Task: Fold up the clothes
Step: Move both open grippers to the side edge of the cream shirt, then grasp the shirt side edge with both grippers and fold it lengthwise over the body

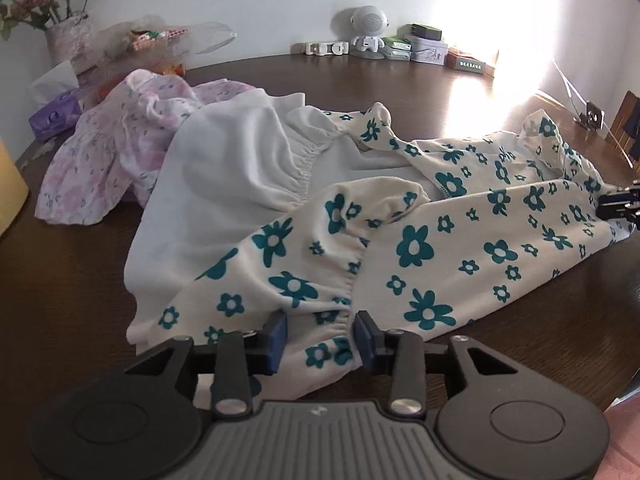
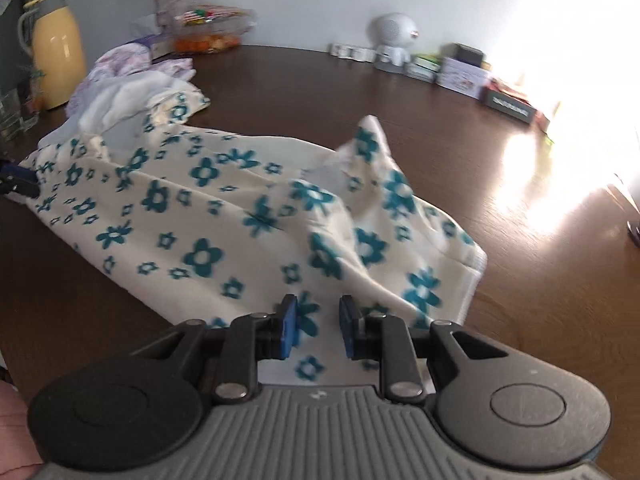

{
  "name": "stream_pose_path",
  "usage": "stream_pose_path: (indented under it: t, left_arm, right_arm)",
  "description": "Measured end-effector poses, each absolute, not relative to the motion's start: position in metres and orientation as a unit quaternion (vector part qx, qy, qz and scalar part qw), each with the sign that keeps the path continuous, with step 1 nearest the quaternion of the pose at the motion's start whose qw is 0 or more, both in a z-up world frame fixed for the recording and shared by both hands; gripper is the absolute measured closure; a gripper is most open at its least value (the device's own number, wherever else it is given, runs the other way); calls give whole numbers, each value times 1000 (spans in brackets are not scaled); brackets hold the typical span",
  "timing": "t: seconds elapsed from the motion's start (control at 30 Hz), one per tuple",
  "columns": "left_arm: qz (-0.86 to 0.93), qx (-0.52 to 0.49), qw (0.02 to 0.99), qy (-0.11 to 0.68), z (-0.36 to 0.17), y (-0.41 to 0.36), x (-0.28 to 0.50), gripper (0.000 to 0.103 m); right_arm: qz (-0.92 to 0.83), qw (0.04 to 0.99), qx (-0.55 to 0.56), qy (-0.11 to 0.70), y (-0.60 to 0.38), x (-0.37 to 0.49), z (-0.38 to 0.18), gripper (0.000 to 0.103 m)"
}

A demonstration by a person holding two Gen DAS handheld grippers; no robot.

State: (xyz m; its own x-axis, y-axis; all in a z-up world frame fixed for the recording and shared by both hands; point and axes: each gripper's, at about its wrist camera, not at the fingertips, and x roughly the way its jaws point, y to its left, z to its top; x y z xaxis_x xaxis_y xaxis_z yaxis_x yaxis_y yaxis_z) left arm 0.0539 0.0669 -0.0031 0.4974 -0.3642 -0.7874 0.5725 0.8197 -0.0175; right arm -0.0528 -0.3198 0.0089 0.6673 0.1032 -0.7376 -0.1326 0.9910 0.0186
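A cream garment with teal flowers (image 1: 420, 248) lies spread on the dark wooden table (image 1: 72, 288), its elastic waistband near me and its white lining turned out behind. My left gripper (image 1: 320, 340) is open, its blue pads either side of the waistband fabric. In the right wrist view the same garment (image 2: 208, 216) lies rumpled. My right gripper (image 2: 318, 326) is open over the garment's near edge. The right gripper also shows at the right edge of the left wrist view (image 1: 618, 204), at the garment's far end.
A pink floral garment (image 1: 108, 156) lies heaped at the left behind the cream one. A purple tissue box (image 1: 54, 116), a vase (image 1: 66, 38), a white speaker figure (image 1: 366, 32) and small boxes (image 1: 428, 48) line the back. A yellow jug (image 2: 56, 48) stands far left.
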Motion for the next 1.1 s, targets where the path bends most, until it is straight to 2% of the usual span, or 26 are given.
stream_pose_path:
  t: [0.47,0.53,0.57,0.6,0.7,0.73,0.83,0.9,1.0,1.1]
  left_arm:
    - [-274,155,851,419,1,57,53,65]
    - [-280,169,855,402,19,49,56,63]
    - [-284,177,857,392,29,44,58,54]
    - [-287,184,859,383,39,40,60,40]
    - [-295,205,864,353,69,27,65,14]
    - [-298,212,865,343,79,22,67,13]
    - [-295,239,863,334,98,-5,88,11]
    - [-292,250,857,343,100,-31,107,8]
    - [-301,253,844,364,95,-73,140,7]
    - [-302,271,830,382,79,-118,168,9]
  right_arm:
    - [21,915,3,403,-346,-71,5,78]
    - [34,916,12,400,-346,-72,16,76]
    - [45,918,17,393,-346,-72,26,74]
    - [55,921,20,385,-346,-72,36,67]
    - [79,924,5,375,-342,-58,66,43]
    - [83,922,-8,377,-339,-50,73,30]
    - [87,914,-53,394,-332,-19,89,7]
    - [84,907,-76,407,-329,4,93,3]
    - [88,893,-81,434,-332,40,91,3]
    - [88,878,-78,463,-338,72,81,7]
